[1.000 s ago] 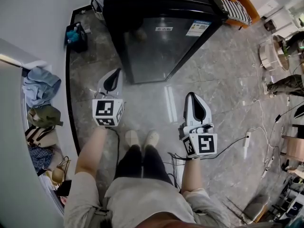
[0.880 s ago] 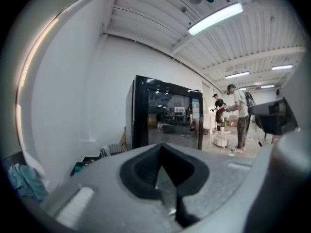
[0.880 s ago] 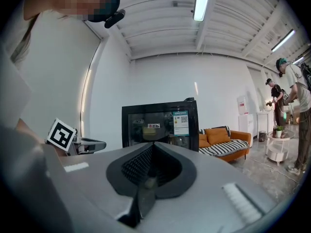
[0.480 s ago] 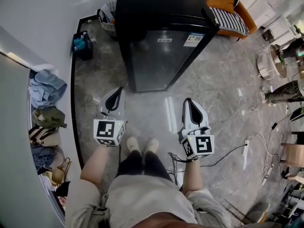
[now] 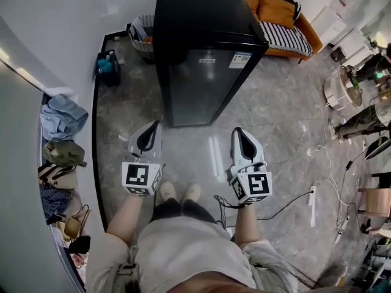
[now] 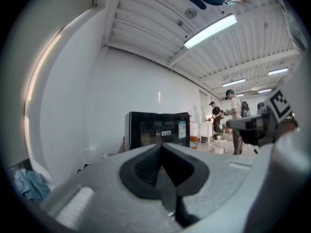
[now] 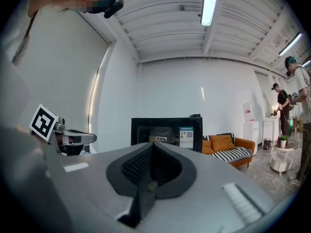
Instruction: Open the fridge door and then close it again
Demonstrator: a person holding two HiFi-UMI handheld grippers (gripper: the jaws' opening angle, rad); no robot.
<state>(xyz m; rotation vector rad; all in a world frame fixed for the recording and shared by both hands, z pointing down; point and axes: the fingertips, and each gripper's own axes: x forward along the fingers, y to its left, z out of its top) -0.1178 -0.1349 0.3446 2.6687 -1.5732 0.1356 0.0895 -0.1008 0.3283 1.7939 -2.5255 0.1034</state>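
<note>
Left claw [image 5: 153, 129] and right claw [image 5: 237, 133] are both clenched, nothing gripped, held side by side pointing at the black fridge [image 5: 201, 17], well short of it, its door [image 5: 204, 87] shut.

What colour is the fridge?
The fridge is black; the head view shows it best.

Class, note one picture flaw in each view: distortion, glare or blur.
Head view: fisheye curves the walls; light streaks glare on the floor before the fridge. Left gripper view: the ceiling lamp is blown out. Right gripper view: a black vignette rings the picture.
</note>
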